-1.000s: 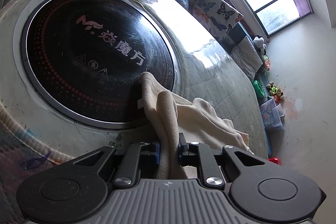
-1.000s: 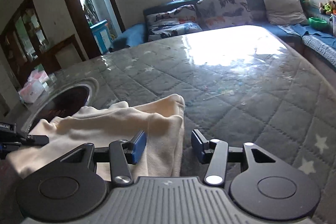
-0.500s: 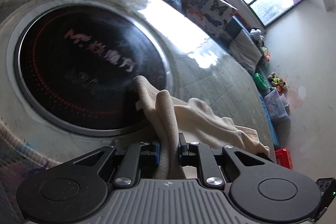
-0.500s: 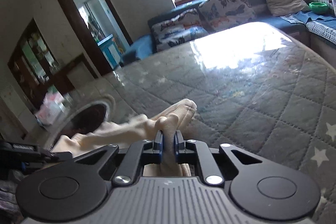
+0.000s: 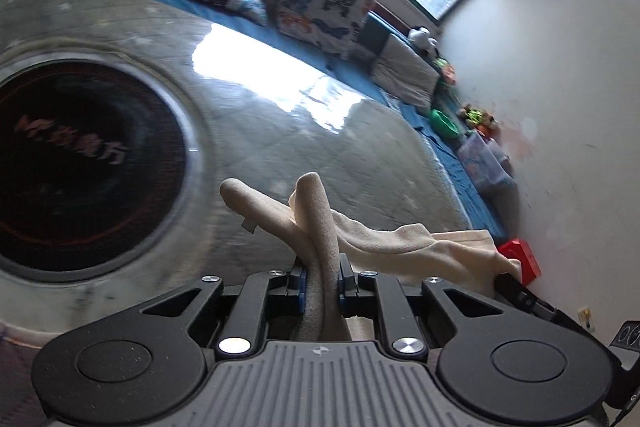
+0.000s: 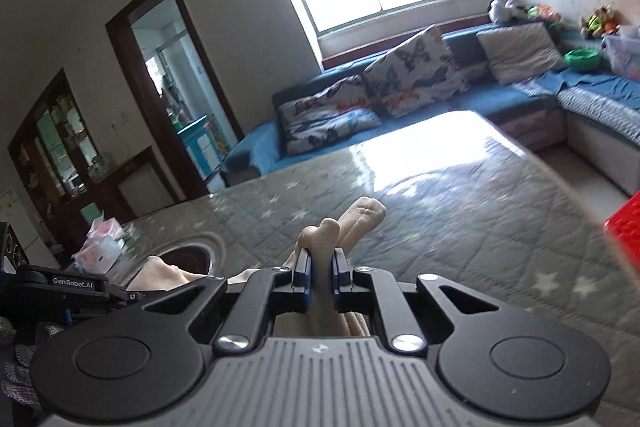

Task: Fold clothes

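Observation:
A cream fleece garment (image 5: 384, 239) hangs between my two grippers above the quilted grey table (image 5: 304, 147). My left gripper (image 5: 322, 277) is shut on one bunched edge of it, and folds stick up past the fingertips. My right gripper (image 6: 320, 267) is shut on the other edge of the garment (image 6: 340, 231). In the right wrist view the left gripper (image 6: 60, 285) shows at the far left with cloth (image 6: 160, 273) trailing from it. In the left wrist view the right gripper (image 5: 528, 301) shows at the right, by the cloth's far end.
A round black cooktop (image 5: 80, 163) is set into the table at the left. A tissue pack (image 6: 100, 247) lies by it. A blue sofa with butterfly cushions (image 6: 400, 83) runs behind the table. A red object (image 5: 520, 259) sits low at the right.
My right gripper closed on the garment's edge. Both grippers then rose and tilted up, lifting the cloth off the table and the cooktop.

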